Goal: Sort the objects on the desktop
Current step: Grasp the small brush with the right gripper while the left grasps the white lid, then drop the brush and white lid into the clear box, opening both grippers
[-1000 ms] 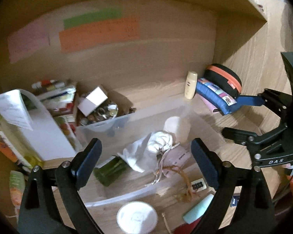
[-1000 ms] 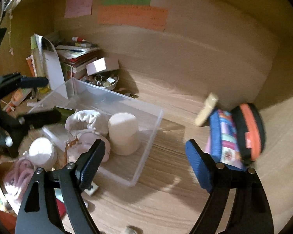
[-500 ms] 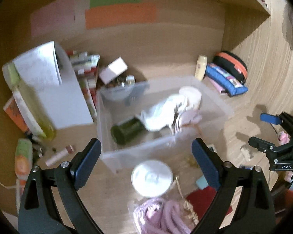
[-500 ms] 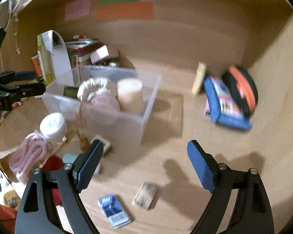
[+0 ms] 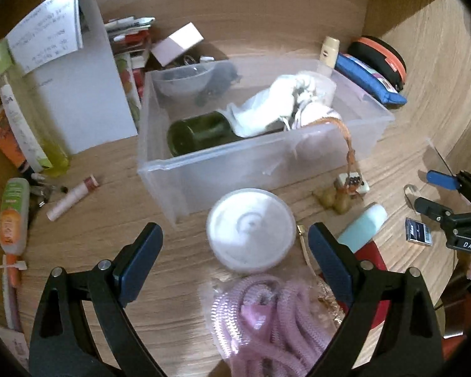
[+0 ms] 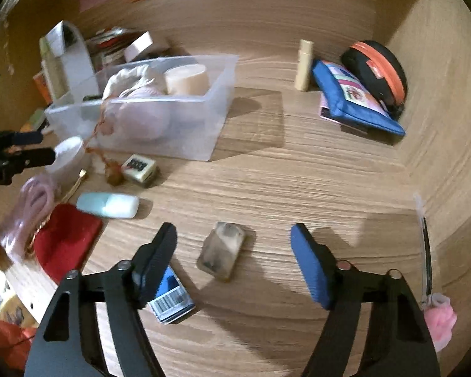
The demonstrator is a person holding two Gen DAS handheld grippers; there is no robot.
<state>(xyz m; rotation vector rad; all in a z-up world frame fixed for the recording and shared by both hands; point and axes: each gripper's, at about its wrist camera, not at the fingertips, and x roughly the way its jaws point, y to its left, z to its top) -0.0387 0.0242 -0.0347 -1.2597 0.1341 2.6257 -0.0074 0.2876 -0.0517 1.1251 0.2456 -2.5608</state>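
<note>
A clear plastic bin (image 5: 260, 160) (image 6: 160, 132) on the wooden desk holds a green bottle (image 5: 201, 132), white cloth (image 5: 273, 106) and a beige cylinder (image 6: 186, 80). My left gripper (image 5: 235, 251) is open just above a round white lidded jar (image 5: 249, 231), with a coil of pink cord (image 5: 267, 317) below it. My right gripper (image 6: 234, 257) hangs over a small brownish flat packet (image 6: 221, 254); its jaws are closing, and the pads stand clear of the packet. A small blue barcoded box (image 6: 171, 298) lies under its left finger.
Loose items: pale-blue tube (image 6: 108, 204), red pouch (image 6: 64, 238), mahjong-like tile (image 6: 139, 166), blue pencil case (image 6: 354, 100), black-orange case (image 6: 376, 66), cream bottle (image 6: 304, 62). Books and paper (image 5: 62, 72) stand at the left; a lip balm (image 5: 72, 198) lies there too.
Both grippers have sunk toward the desk and drawn back from the bin. The white jar now lies between the left fingers; the brown packet now lies between the right fingers, which have narrowed.
</note>
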